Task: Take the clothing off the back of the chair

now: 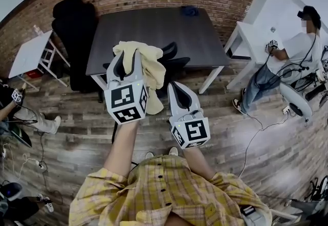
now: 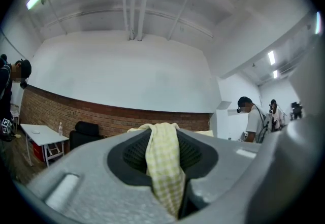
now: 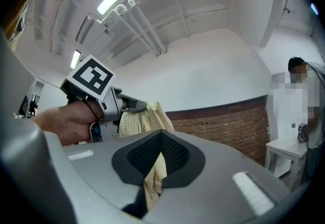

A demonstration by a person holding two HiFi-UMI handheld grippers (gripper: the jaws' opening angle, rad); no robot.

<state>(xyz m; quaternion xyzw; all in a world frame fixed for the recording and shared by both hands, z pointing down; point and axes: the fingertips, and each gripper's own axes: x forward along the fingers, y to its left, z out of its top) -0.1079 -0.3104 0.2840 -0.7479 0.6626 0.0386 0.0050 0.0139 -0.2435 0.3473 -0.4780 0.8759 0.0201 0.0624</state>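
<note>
Left gripper (image 1: 128,55) and right gripper (image 1: 173,86) each clamp the yellow checked shirt (image 1: 154,74), held over the black office chair (image 1: 174,60).

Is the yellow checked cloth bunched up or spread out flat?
Bunched up: the yellow checked cloth hangs crumpled from the left gripper, a lower fold pinched by the right gripper.

Clothing (image 1: 149,66) soft checked cloth; table (image 1: 154,30) matt, perhaps laminate; floor (image 1: 77,117) wood planks

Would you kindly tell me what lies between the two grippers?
The yellow checked garment hangs between left gripper and right gripper, both gripping it, in the head view.
</note>
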